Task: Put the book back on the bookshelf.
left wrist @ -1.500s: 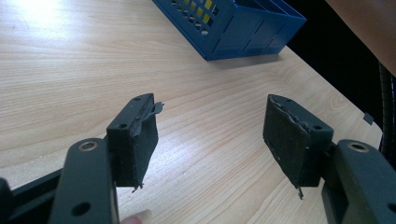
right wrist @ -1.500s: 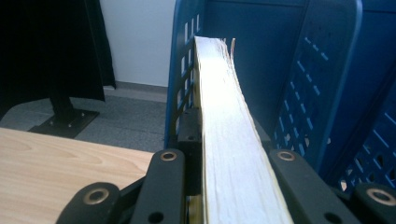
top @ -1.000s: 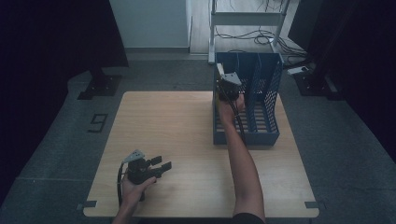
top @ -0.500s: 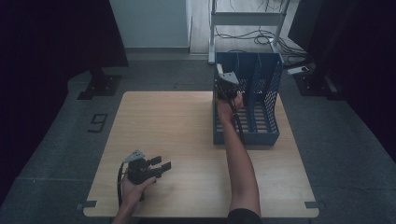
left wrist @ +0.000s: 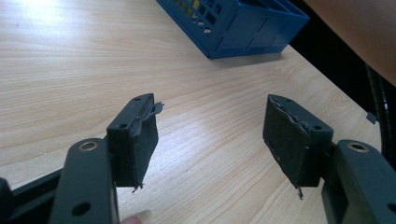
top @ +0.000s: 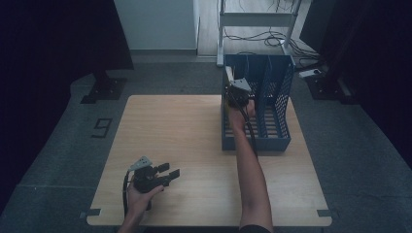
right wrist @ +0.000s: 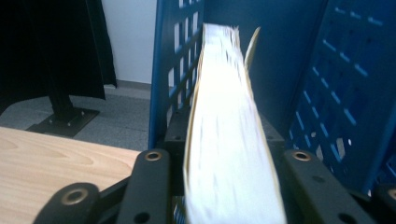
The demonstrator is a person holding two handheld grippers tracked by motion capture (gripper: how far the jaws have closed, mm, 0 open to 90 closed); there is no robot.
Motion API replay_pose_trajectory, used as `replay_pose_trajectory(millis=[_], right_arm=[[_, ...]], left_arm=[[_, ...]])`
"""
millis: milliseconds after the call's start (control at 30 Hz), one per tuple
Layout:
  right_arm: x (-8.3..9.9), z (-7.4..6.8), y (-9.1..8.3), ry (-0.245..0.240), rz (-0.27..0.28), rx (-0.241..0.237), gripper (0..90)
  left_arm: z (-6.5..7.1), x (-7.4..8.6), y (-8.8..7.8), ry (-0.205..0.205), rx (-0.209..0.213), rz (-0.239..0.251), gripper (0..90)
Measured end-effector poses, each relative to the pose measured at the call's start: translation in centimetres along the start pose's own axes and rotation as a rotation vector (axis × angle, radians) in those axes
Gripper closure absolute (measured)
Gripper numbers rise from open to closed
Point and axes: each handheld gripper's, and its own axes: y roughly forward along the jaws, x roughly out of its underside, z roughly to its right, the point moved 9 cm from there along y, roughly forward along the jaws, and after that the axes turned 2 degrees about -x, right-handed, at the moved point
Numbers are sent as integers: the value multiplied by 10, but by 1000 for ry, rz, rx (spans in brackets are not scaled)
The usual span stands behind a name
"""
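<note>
- right gripper [top: 236, 86], in the leftmost slot of the blue file rack [top: 277, 97], has a book [right wrist: 229, 140] between its jaws; they have just been opening, and whether the pads press it cannot be told.
- the book stands on edge, pale page block facing up, between the rack's left wall and a divider.
- left gripper [left wrist: 210, 135], jaws wide apart with nothing between them, sits at the table's [top: 184, 126] near left over open wood.
- one rack, one book, two grippers.

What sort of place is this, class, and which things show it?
Probably a lab or recording workspace: a bare wooden table with a blue file rack, loose cables on the floor, and black curtains around.
</note>
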Motion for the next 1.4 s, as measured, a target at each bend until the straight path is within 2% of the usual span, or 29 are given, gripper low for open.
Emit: replay_pose_trajectory(millis=[167,367,733,967,1167,1400], right_arm=[[1,2,-9,-4,8,-6,567],[3,1,-22,-5,15,-39,478],[6,1,-34,1,18,-91,461],[8,-8,-37,0,11,-122,451],[13,-10,-41,-13,-2,-129,445],[14,-6,-54,-26,-14,-130,436]], left_arm=[[3,1,1,12,1,-9,349],[6,1,1,18,-7,-7,348],[1,2,1,14,-23,-7,351],[1,2,-1,14,-20,-9,348],[-2,0,-3,7,-29,14,353],[-2,1,-2,13,-27,-1,352]])
